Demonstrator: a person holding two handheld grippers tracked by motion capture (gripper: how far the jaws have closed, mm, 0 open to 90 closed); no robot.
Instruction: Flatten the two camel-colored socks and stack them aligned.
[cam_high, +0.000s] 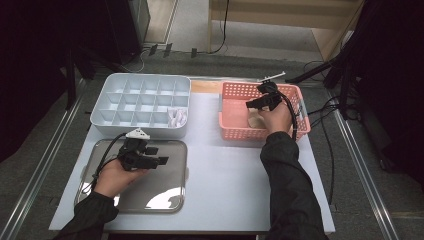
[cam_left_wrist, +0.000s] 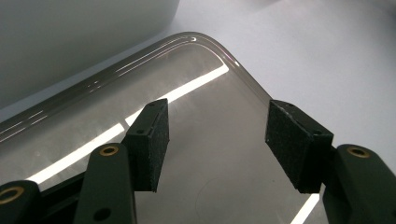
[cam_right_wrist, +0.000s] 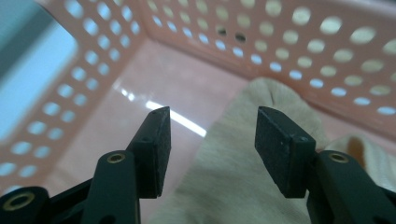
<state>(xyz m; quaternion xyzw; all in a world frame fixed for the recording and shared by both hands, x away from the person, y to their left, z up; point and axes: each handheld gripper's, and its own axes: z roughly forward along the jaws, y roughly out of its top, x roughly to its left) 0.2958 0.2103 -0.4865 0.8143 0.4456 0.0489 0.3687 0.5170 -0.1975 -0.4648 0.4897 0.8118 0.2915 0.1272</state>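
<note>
One white bench (cam_high: 225, 165), carrying three containers and both hands

One steel tray (cam_high: 165, 197) at the near left, bare and mirror-bright; seen close in the left gripper view as tray (cam_left_wrist: 210, 140) with a rounded corner toward the bench top

One white organiser (cam_high: 112, 90) at the far left, just behind the tray, split into fifteen compartments in three rows of five; something small and white lying in the near-right compartment, too small to tell what

One pink basket (cam_high: 235, 130) at the far right, perforated walls, well apart from the organiser; pink basket wall (cam_right_wrist: 196, 28) close ahead in the right gripper view

One beige cloth (cam_high: 256, 121) crumpled on the basket floor, toward its near right; cloth (cam_right_wrist: 233, 163) directly under the right jaws, not yet touched by either pad

Two hand-held grippers, one per hand:
- left hand-held gripper (cam_high: 162, 155) hovering over the far part of the tray, pointing right; left hand-held gripper (cam_left_wrist: 217, 140) wide open, nothing between the pads
- right hand-held gripper (cam_high: 248, 105) dipped into the basket above the cloth; right hand-held gripper (cam_right_wrist: 212, 149) likewise spread open, holding nothing, cloth showing through the gap

Two dark sleeves entering from the near edge
</note>
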